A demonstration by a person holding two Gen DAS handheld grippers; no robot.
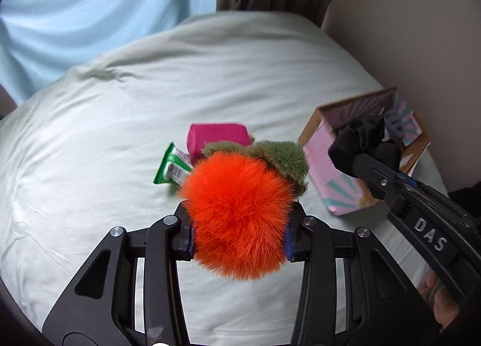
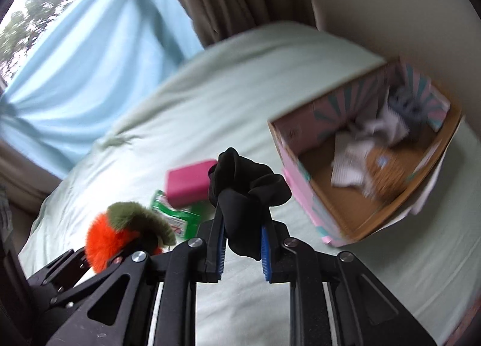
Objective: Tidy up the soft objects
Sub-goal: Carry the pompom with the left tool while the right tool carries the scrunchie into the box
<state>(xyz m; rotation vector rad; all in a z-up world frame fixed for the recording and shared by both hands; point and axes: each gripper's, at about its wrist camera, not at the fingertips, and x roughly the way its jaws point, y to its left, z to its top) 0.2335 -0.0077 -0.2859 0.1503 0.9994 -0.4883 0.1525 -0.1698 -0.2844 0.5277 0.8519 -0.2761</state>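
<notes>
I'm holding the orange plush [image 1: 237,219] in my left gripper [image 1: 239,239]; my right gripper [image 2: 242,245], reading "DAS", is clamping the black cloth [image 2: 246,192].

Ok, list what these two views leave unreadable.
- Box contents: right wrist view, motion blur smears the pale items inside; left wrist view, the black cloth and right gripper cover them.
- Green packet: print too small, part hidden by the orange plush in the left gripper.
- Pink block: blurred, underside hidden.
</notes>
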